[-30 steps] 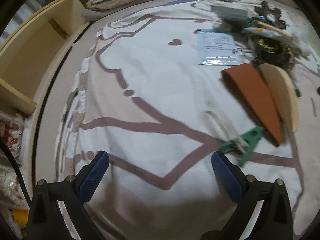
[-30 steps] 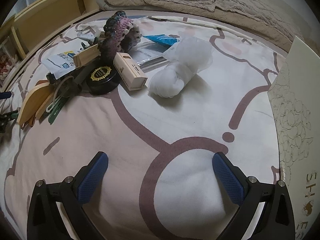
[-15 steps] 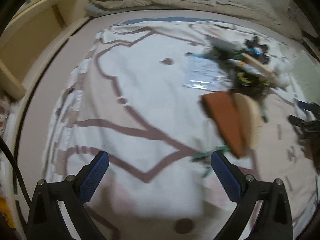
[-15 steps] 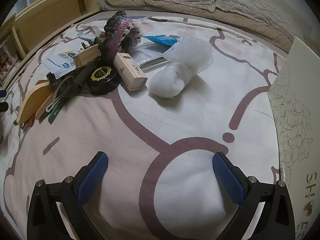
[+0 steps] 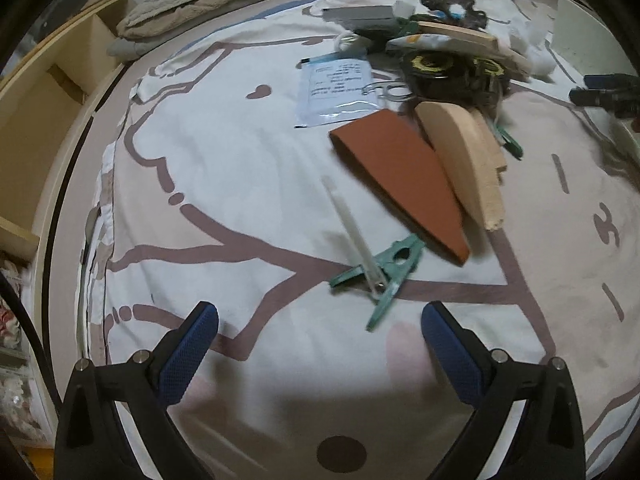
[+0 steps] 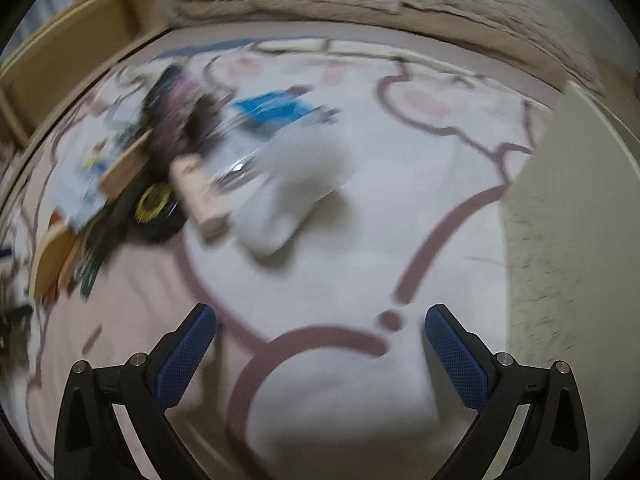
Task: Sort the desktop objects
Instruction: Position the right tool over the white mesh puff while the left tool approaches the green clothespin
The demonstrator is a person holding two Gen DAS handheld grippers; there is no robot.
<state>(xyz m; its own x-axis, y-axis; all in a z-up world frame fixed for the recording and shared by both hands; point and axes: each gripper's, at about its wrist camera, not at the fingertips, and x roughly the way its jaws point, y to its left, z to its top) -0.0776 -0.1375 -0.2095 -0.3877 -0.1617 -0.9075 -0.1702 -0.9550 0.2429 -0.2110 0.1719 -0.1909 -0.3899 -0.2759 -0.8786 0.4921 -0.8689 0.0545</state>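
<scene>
As seen at both wrists:
Left tongs (image 5: pixel 320 334): wide apart, empty; green clip (image 5: pixel 382 274) at 1 o'clock.
Right tongs (image 6: pixel 320 334): wide apart, empty.
Writing: illegible.

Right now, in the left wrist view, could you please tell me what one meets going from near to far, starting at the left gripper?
Left gripper → green clip → brown wedge → white packet → grey box

Green clothespin (image 5: pixel 390 270) flat under white stick (image 5: pixel 352 232), beside brown wedge (image 5: pixel 404 184).
</scene>
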